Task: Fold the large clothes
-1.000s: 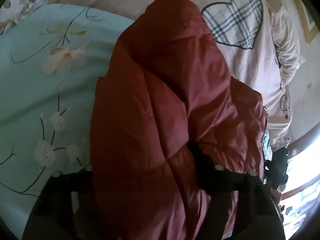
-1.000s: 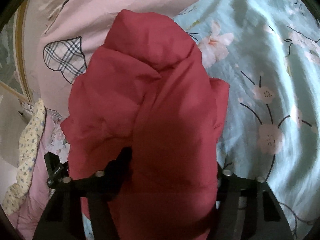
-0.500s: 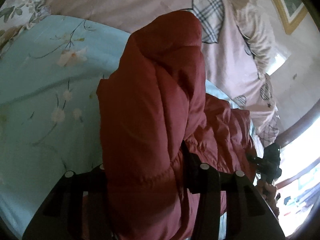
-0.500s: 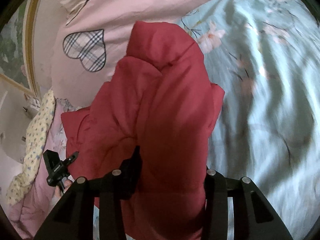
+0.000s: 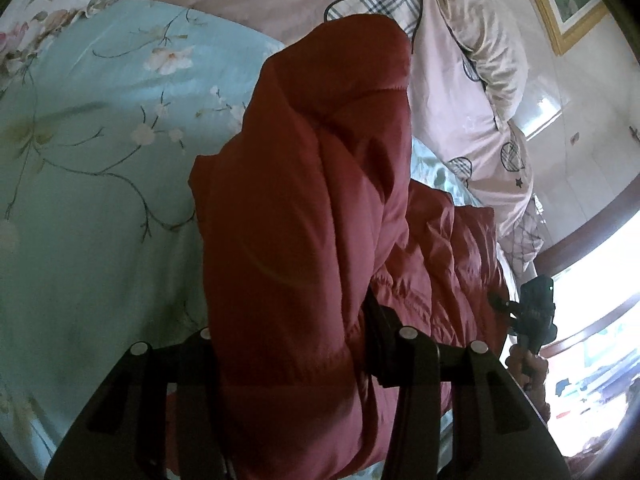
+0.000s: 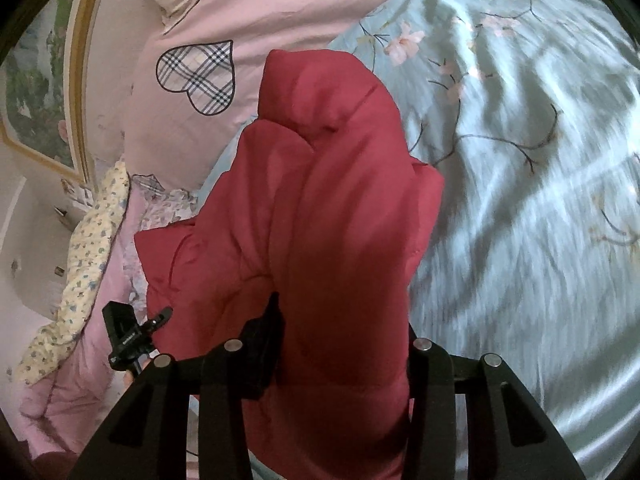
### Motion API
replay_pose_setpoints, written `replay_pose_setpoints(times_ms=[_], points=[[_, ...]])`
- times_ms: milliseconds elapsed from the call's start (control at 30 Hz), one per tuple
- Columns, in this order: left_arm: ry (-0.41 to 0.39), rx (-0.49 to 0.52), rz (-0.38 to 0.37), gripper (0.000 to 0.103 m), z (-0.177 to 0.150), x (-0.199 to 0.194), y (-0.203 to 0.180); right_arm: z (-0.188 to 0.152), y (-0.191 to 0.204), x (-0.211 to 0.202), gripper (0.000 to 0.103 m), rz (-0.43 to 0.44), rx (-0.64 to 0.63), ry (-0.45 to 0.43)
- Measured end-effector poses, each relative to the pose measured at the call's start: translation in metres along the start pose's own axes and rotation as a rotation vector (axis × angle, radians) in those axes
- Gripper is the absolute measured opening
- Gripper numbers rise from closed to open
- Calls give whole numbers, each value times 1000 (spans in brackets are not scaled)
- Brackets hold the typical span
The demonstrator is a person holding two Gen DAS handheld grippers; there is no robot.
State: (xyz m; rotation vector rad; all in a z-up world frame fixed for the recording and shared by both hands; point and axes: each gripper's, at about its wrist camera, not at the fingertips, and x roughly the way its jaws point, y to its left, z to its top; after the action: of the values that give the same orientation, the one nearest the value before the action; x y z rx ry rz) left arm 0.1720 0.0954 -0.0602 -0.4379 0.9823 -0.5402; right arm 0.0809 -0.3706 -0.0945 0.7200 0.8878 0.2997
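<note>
A puffy red quilted jacket [image 5: 312, 216] hangs in front of both cameras over the bed. My left gripper [image 5: 292, 340] is shut on a thick edge of it, and the fabric hides most of both fingers. My right gripper [image 6: 340, 332] is shut on another edge of the same jacket [image 6: 320, 208], which fills the space between its fingers. The jacket is lifted off the sheet and droops between the two grippers. The right gripper's body shows in the left wrist view [image 5: 532, 316], and the left gripper's body in the right wrist view [image 6: 128, 332].
A light blue floral bedsheet [image 5: 88, 152] [image 6: 520, 168] lies under the jacket. A pink quilt with plaid hearts [image 5: 376, 0] [image 6: 196, 72] is heaped at the head of the bed. A yellow floral cloth [image 6: 84, 264] lies beside it. A bright window [image 5: 592, 320] is at right.
Both grippers have lifted the jacket higher and tilted up, so more of the pink quilt, wall and picture frame shows. The grip on the fabric is unchanged.
</note>
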Motion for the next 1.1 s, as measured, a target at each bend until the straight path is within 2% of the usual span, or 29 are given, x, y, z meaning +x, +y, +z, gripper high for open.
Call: replay_pose_setpoints(times_ms=[133,333,433,667,900,1100], points=[[2,-4,6,44,-3,2,5,-4,-3,0,44,3,9,-5],[-7,19,74,45,-2,22,12,-2,-16,12,51,-36,3,-15],[-10,19,82,50,-3,28,17,-2,-29,18,58,-24,27,-18],[-14,27,119,59,-3,35,17,-5,-37,21,68,-23,36,-28],[-13,32,156,66,-1,33,14,-6,-32,21,80,-82,17,-34],[-35,54,174,69,1,20,8,-3,-28,21,82,-110,8,-32]])
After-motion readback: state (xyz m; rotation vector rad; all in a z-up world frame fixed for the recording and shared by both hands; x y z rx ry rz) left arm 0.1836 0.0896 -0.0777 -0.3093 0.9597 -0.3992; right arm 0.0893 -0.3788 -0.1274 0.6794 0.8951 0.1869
